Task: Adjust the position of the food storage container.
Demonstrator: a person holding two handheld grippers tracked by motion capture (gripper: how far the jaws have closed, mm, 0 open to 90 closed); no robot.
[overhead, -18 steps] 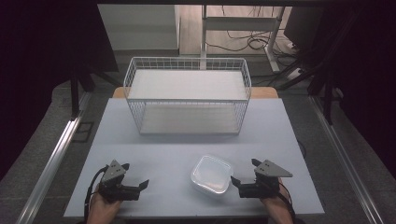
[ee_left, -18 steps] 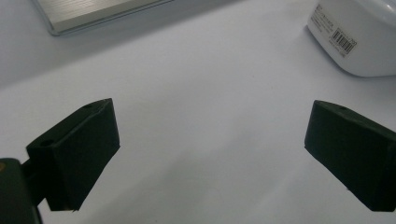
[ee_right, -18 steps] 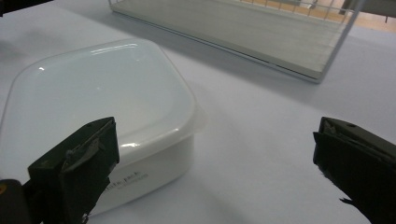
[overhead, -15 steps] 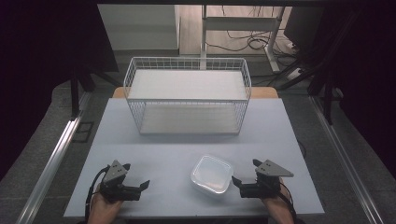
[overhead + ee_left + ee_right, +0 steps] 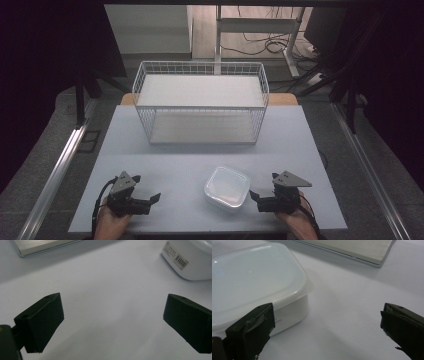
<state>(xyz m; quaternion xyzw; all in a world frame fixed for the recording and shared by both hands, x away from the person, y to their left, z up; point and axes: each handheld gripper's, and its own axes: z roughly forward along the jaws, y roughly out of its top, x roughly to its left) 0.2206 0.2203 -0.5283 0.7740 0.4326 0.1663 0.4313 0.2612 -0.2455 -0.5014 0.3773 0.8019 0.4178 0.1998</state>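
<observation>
Jaws spread on both grippers, flanking white container [image 5: 227,187] near table edge [image 5: 200,231].

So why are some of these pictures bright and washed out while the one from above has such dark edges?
High view: the pale grey table is lit, the surroundings fall almost black. Left gripper view: even light, the black jaws soft-edged, the white lidded plastic container sharp enough to show its barcode. Right gripper view: soft glare streaks on that container's lid, a faint shadow beside it.
</observation>
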